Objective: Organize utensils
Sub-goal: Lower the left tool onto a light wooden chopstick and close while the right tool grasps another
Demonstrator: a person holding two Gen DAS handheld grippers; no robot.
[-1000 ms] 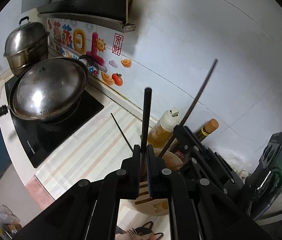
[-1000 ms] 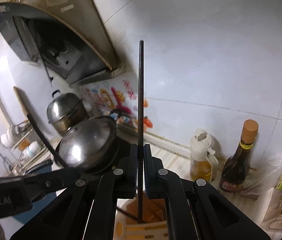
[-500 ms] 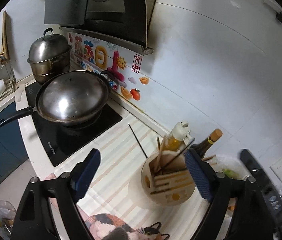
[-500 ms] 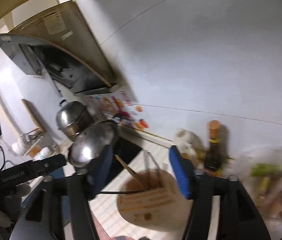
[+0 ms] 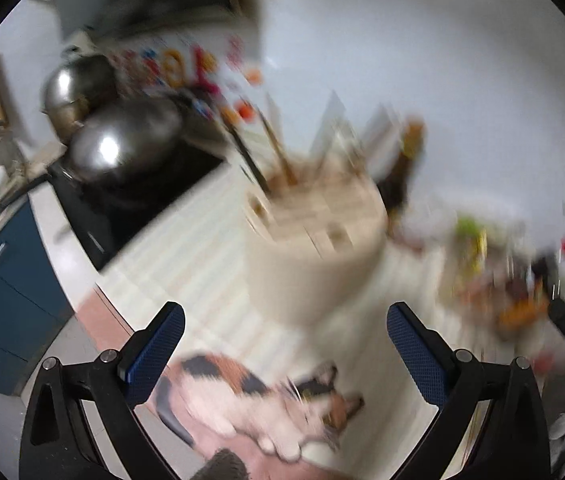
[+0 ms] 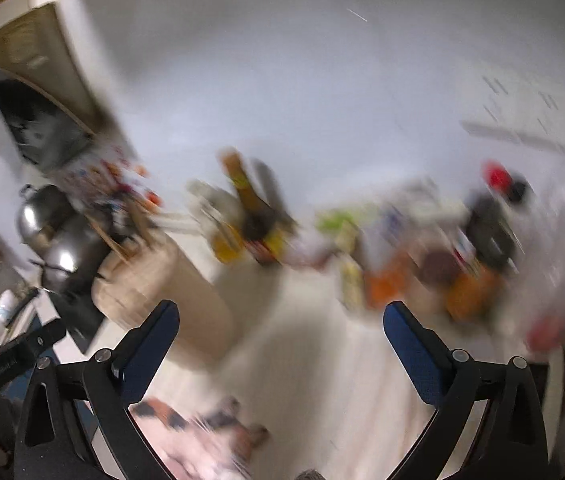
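Observation:
A round beige utensil holder (image 5: 314, 232) stands on the striped counter, blurred by motion. Dark and wooden chopsticks (image 5: 260, 168) stick up out of its left slots. My left gripper (image 5: 285, 314) hangs in front of the holder and a little above it; its jaws are opening wide and nothing is between the blue pads. In the right wrist view the holder (image 6: 150, 284) lies to the left, with chopsticks (image 6: 122, 236) leaning out. My right gripper (image 6: 281, 310) is over bare counter to its right, jaws opening, nothing between them.
A steel wok (image 5: 122, 148) sits on a black hob (image 5: 150, 200), with a steamer pot (image 5: 78, 88) behind. Bottles (image 6: 254, 216) stand by the wall. Blurred clutter (image 6: 442, 264) fills the right counter. A calico cat shape (image 5: 258, 396) lies at the front edge.
Both grippers were shut on dark chopsticks over the holder; they opened, let the sticks go into it, and drew back. The right wrist view has swung to the right.

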